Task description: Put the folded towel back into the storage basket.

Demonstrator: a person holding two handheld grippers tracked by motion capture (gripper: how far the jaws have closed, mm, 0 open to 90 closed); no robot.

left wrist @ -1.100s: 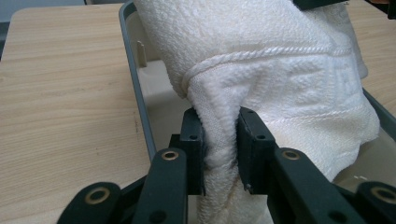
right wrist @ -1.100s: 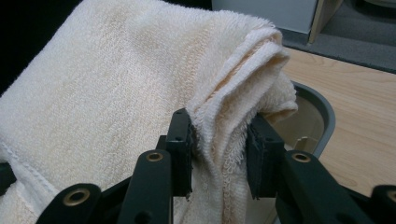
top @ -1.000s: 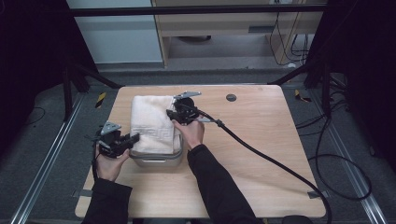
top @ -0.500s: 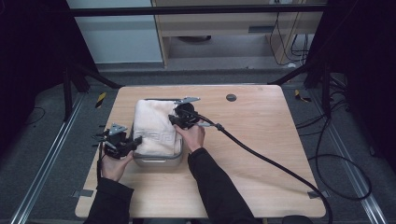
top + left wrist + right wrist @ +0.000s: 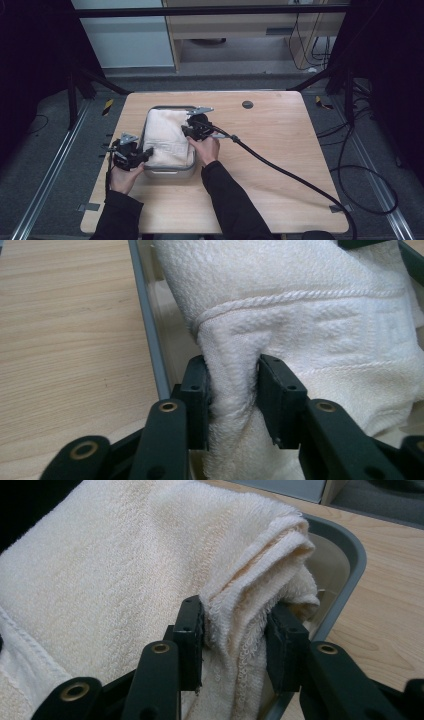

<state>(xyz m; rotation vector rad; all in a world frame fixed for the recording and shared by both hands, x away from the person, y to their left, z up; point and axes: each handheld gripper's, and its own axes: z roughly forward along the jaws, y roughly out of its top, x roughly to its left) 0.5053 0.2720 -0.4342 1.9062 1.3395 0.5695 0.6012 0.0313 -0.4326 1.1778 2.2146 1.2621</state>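
Your left hand (image 5: 122, 176) comes up from the table's near edge with the forearm almost straight ahead, and it holds the left gripper (image 5: 145, 154) at the near left corner of the grey bin (image 5: 169, 173), nose turned toward the bin's middle. In the left gripper view its two jaws are pinched narrow on a thick fold of the white towel (image 5: 300, 325), just inside the bin's left rim, with the towel's corded hem running across above the pads (image 5: 197, 390). The towel lies folded in the bin and bulges above the rim along most of its length. To the left of the bin the wooden table (image 5: 280, 150) gives only a narrow strip before its left edge. Your right forearm angles in from the bottom centre, sleeve dark, and your right hand (image 5: 206, 148) sits beside the bin's right wall, carrying the right gripper (image 5: 186, 131) over the towel's right side. In the right gripper view its jaws are closed on a bunched layered edge of the towel, close against the bin's rounded corner. The black cable (image 5: 295, 175) trails from that gripper across the table toward the near right corner. Right of it the tabletop is open wood, apart from a small dark round hole (image 5: 247, 104) near the far edge
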